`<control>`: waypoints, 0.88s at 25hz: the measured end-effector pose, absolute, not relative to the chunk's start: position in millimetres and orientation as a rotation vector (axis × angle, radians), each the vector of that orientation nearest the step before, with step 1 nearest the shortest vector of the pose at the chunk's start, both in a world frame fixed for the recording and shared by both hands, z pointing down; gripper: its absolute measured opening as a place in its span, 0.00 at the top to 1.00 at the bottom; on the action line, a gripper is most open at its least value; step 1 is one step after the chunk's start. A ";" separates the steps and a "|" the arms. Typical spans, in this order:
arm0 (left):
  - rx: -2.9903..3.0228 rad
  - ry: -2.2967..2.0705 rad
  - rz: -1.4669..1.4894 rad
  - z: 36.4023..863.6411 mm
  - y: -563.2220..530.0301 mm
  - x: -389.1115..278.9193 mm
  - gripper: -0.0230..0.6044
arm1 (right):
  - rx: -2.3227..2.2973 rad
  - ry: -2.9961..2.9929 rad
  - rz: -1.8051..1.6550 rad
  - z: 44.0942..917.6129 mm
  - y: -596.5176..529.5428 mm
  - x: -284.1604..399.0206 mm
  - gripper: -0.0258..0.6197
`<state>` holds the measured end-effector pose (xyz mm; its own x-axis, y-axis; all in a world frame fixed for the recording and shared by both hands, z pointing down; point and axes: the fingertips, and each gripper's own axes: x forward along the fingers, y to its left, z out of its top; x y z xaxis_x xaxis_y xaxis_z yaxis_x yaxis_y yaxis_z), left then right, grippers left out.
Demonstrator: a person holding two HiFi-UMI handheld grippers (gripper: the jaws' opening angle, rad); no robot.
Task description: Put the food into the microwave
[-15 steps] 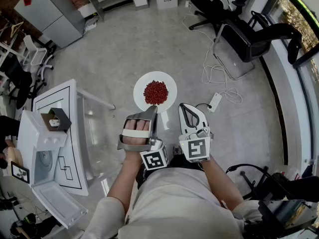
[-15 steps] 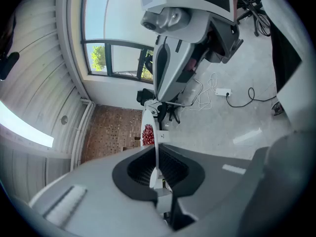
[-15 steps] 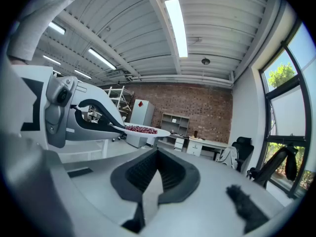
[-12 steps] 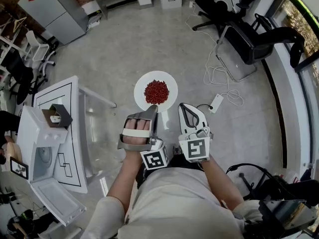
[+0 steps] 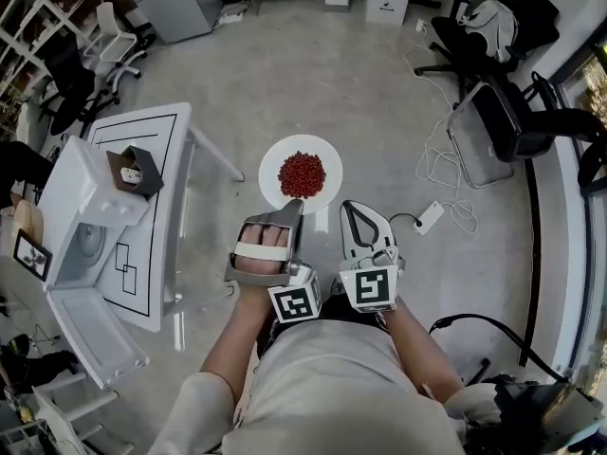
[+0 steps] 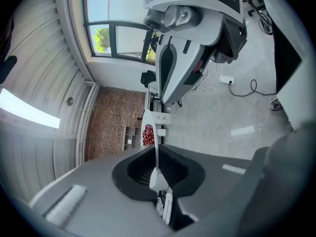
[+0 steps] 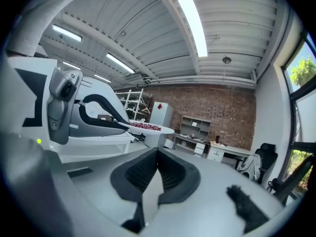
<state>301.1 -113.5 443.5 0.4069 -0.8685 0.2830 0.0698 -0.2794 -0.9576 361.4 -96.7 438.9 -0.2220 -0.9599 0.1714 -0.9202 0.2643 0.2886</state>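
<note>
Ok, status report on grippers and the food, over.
Left gripper shut on round white plate, red food piled on it. Right gripper shut, empty. White microwave off left on white table, not reached.

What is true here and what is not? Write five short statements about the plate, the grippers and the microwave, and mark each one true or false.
1. The left gripper is shut on the rim of the plate. True.
2. The right gripper also grips the plate. False: it is shut, empty, and beside the plate.
3. The food on the plate is red. True.
4. The microwave has its door closed. False: the door stands open.
5. The plate sits inside the microwave. False: it is held over the floor, apart from the microwave.
</note>
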 end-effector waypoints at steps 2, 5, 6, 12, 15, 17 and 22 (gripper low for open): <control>-1.557 0.775 -1.119 440.9 -115.9 276.2 0.93 | 1.664 -2.276 -0.192 438.0 -101.1 337.4 0.94; -1.540 0.863 -1.195 440.9 -119.6 233.1 0.93 | 1.548 -2.363 -0.213 438.5 -108.8 295.3 0.94; -1.535 0.895 -1.224 440.2 -120.1 218.0 0.93 | 1.504 -2.394 -0.221 438.4 -110.1 280.0 0.94; -1.473 1.055 -1.357 434.9 -112.5 129.7 0.93 | 1.281 -2.538 -0.261 434.5 -113.5 192.5 0.94; -1.428 1.152 -1.439 435.1 -103.3 79.3 0.93 | 1.147 -2.618 -0.292 432.1 -113.2 142.9 0.94; -1.394 1.218 -1.492 435.3 -94.9 46.8 0.93 | 1.052 -2.662 -0.314 432.1 -109.9 110.0 0.94; -1.316 1.364 -1.600 437.0 -67.7 -22.0 0.93 | 0.826 -2.732 -0.374 433.8 -92.3 39.7 0.94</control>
<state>-22.0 -67.7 437.0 -0.2858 -0.9182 0.2743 -0.1258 -0.2478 -0.9606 39.7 -92.3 433.8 -0.8035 -0.5694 0.1736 -0.5019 0.8048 0.3168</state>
